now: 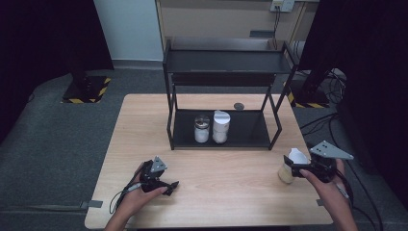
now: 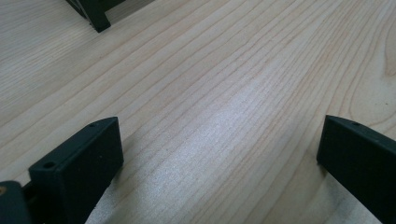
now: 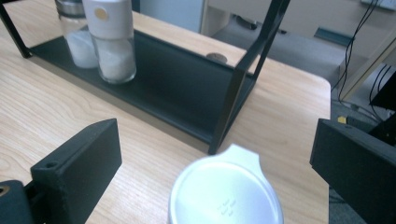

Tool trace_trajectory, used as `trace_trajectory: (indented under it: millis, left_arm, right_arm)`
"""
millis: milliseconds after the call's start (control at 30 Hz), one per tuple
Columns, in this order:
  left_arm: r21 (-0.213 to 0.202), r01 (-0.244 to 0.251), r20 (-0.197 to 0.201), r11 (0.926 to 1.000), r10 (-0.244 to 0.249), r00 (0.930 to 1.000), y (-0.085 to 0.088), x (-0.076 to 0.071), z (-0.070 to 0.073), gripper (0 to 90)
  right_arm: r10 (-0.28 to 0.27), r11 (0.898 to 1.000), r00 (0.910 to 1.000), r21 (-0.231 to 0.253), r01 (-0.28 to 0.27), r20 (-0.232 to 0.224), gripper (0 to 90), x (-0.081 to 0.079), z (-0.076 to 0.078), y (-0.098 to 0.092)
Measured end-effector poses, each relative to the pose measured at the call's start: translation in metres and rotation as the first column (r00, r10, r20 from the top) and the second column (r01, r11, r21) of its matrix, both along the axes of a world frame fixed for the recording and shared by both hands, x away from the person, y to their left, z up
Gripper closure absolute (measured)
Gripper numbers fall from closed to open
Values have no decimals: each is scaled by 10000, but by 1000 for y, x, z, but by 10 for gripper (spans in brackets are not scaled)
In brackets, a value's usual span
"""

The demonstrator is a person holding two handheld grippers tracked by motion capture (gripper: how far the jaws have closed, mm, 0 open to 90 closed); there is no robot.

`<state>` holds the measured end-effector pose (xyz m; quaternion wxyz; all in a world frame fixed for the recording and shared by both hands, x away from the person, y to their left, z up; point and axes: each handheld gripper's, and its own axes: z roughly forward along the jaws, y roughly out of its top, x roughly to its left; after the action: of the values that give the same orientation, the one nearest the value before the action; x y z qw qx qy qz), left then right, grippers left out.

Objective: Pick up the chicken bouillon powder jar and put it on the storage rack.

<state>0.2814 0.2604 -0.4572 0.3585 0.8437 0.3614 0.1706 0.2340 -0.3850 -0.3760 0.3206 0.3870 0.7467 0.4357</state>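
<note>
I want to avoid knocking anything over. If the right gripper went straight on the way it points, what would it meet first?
Probably the white-lidded jar: it sits between the open jaws of the right gripper, right ahead. Beyond it stands the front corner post of the black rack, though depth is hard to judge.

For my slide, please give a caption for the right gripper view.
Open right hand-held gripper above white-lidded jar, near black shelf.

Dim surroundings, soft glare, slight blur
</note>
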Motion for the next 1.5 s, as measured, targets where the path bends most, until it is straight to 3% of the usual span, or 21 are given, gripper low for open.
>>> trace_trajectory:
  millis: [700, 1500]
  left_arm:
    - [2, 12, -1, 10000, -12, 10000, 0, 0, 0, 0]
    - [4, 14, -2, 10000, -14, 10000, 0, 0, 0, 0]
  right_arm:
    - [-83, 9995, 9935, -325, 46, -1138, 47, 14, -15, -6]
    - [88, 9970, 9711, -722, -268, -2386, 83, 30, -24, -4]
